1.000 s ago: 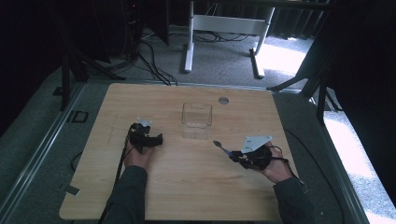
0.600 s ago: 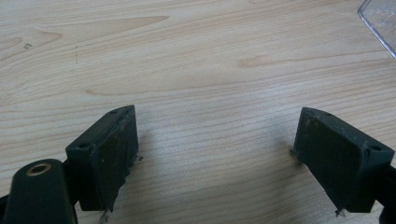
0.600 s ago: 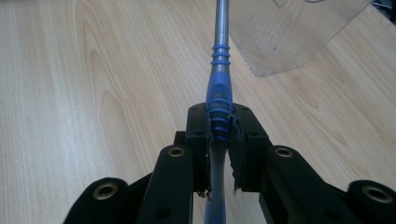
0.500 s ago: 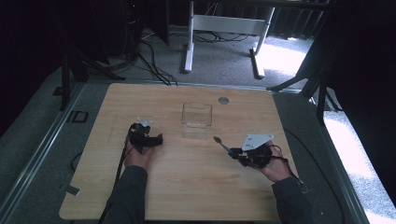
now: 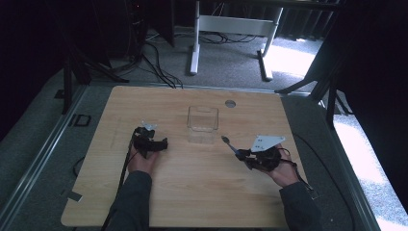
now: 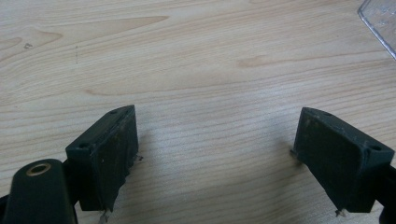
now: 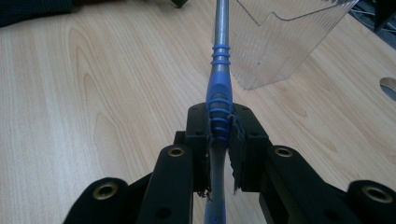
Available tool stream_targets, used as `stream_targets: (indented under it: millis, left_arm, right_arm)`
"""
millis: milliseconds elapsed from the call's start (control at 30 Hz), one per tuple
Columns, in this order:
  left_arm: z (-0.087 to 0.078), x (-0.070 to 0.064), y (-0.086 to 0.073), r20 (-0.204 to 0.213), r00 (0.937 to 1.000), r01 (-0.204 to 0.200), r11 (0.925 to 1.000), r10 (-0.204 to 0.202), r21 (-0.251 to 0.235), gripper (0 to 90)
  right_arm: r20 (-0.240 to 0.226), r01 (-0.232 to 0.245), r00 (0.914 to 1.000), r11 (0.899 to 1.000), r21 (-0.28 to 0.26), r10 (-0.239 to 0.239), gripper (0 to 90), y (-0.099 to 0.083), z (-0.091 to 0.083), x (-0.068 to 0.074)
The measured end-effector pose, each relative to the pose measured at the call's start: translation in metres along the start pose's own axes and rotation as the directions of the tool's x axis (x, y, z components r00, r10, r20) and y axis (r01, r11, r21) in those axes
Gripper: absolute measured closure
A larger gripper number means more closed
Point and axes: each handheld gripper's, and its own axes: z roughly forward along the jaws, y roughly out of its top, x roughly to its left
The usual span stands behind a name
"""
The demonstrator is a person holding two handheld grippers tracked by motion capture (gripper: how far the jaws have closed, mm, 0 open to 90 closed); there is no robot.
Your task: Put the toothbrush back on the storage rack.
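Note:
My right gripper (image 7: 220, 114) is shut on the blue ribbed handle of a tool (image 7: 218, 93). Its grey shaft points away from me, toward a clear plastic box (image 7: 280, 42). In the high view this right gripper (image 5: 246, 154) sits right of centre, and the tool (image 5: 230, 144) slants up-left, its tip just short of the box (image 5: 202, 124). My left gripper (image 5: 159, 143) rests low over the wood, left of the box. In its own view the left gripper (image 6: 217, 121) is open wide, with bare table between the jaws and a corner of the box (image 6: 380, 23) at the top right.
The wooden table (image 5: 202, 192) has a round grey grommet (image 5: 230, 103) behind the box. Cables trail from both grippers toward the near edge. Beyond the far edge stand a white desk frame (image 5: 231, 29) and floor cables.
My right gripper has edged the tool tip slightly up and toward the box. The left gripper has stayed where it was.

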Motion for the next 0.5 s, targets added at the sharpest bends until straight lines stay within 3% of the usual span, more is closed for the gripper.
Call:
stream_targets:
  millis: [500]
  left_arm:
    - [0.0000, 0.0000, 0.0000, 0.000, 1.0000, 0.000, 1.0000, 0.000, 0.000, 13.9]
  right_arm:
    - [0.034, -0.024, 0.9991, 0.998, -0.056, 0.026, 78.9, 0.0032, -0.0042, -0.0013]
